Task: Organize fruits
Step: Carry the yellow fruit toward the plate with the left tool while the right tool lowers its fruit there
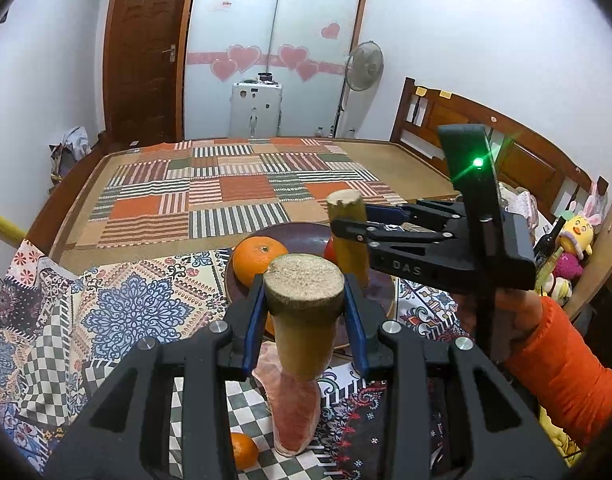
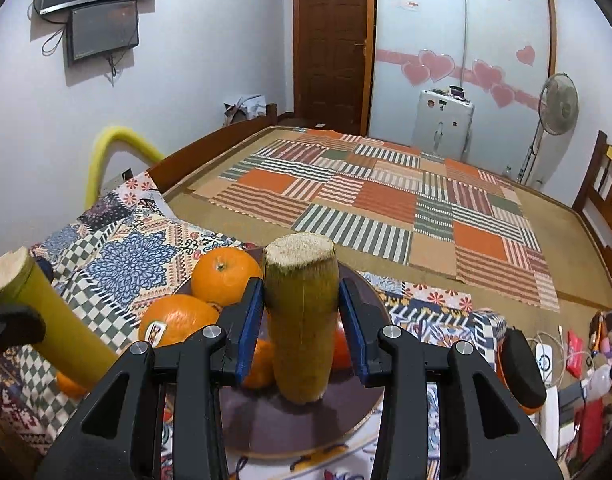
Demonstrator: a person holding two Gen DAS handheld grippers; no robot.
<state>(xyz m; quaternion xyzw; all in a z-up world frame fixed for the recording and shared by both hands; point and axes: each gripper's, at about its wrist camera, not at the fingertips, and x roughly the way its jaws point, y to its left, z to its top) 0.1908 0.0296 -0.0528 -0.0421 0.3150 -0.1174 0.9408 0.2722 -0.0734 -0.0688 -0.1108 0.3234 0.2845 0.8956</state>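
Note:
My left gripper [image 1: 304, 322] is shut on a yellow-green sugarcane piece [image 1: 304, 316], held upright above the patterned cloth. My right gripper [image 2: 300, 330] is shut on a second sugarcane piece [image 2: 302, 320], upright over the dark round plate [image 2: 290, 428]. It also shows in the left wrist view [image 1: 347, 236], over the plate [image 1: 298, 236]. Oranges [image 2: 226, 276] [image 2: 178, 318] lie on the plate's left side. A small orange [image 1: 244, 450] and a pink pomelo slice [image 1: 294, 412] lie on the cloth below my left gripper. The left sugarcane piece shows in the right wrist view [image 2: 46, 316].
A patterned quilt [image 1: 118, 304] covers the table. Behind it lies a wide bed with a striped patchwork mat [image 1: 234, 188] and a wooden headboard [image 1: 505, 144]. Plush toys [image 1: 577, 240] sit at right. Cables and small items [image 2: 565, 364] lie at the right edge.

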